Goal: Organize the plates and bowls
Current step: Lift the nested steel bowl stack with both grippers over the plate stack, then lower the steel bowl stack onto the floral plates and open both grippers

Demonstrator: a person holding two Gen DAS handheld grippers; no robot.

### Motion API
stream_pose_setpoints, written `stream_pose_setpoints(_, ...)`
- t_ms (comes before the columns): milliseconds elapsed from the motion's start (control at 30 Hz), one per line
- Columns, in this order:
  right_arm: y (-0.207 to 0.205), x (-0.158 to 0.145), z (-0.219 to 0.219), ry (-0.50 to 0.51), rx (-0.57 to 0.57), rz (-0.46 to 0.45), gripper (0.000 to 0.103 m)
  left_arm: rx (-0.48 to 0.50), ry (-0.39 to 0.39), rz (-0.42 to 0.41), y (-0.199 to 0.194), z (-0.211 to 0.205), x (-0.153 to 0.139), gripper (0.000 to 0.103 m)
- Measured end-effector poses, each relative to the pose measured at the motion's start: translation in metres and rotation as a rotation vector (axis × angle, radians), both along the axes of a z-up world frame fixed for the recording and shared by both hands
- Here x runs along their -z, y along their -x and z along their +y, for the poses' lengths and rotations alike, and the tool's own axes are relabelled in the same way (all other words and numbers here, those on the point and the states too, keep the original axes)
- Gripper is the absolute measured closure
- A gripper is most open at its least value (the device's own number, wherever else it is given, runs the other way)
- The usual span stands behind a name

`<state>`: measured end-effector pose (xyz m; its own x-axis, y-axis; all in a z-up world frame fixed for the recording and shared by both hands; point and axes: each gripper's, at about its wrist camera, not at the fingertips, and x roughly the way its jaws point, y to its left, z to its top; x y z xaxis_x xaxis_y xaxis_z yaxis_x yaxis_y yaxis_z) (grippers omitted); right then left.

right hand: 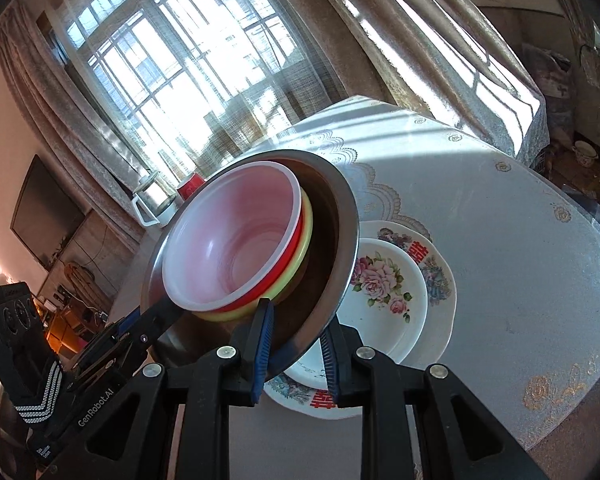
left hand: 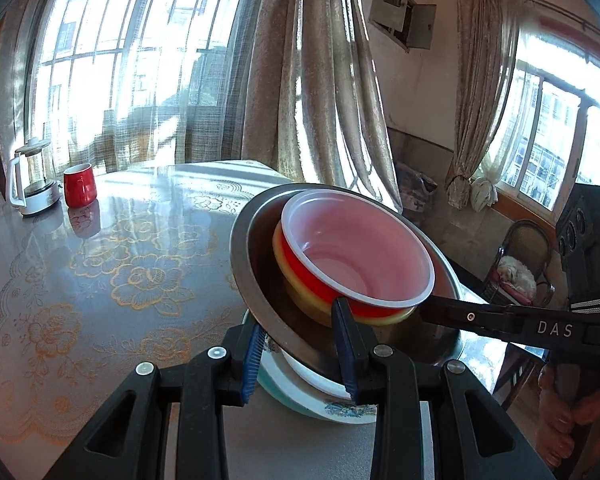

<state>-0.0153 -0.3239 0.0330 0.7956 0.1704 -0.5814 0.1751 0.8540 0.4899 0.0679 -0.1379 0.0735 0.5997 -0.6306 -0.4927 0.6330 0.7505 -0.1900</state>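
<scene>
Both the left gripper (left hand: pixel 300 354) and right gripper (right hand: pixel 294 350) pinch the shiny round metal bowl's (right hand: pixel 340 216) rim mid-frame, ready to lower it gently onto the flowered white plates (right hand: pixel 396 292).

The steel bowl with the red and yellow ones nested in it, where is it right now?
The steel bowl is held tilted between both grippers, left gripper and right gripper each clamping its rim, just above the stacked floral plates at the table's near edge.
</scene>
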Motion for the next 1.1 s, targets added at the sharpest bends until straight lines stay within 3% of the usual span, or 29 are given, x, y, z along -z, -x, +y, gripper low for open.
stream_pose_setpoints(533,0.009,0.023,-0.027,-0.015,0.068,0.07,0.08,0.039,-0.042,0.072,0.001,-0.037,0.029,0.068)
stream_pose_setpoints(1100,0.0,0.04,-0.026,-0.012,0.063,0.143,0.08,0.006,-0.082,0.139,-0.001,-0.042,0.057,0.068)
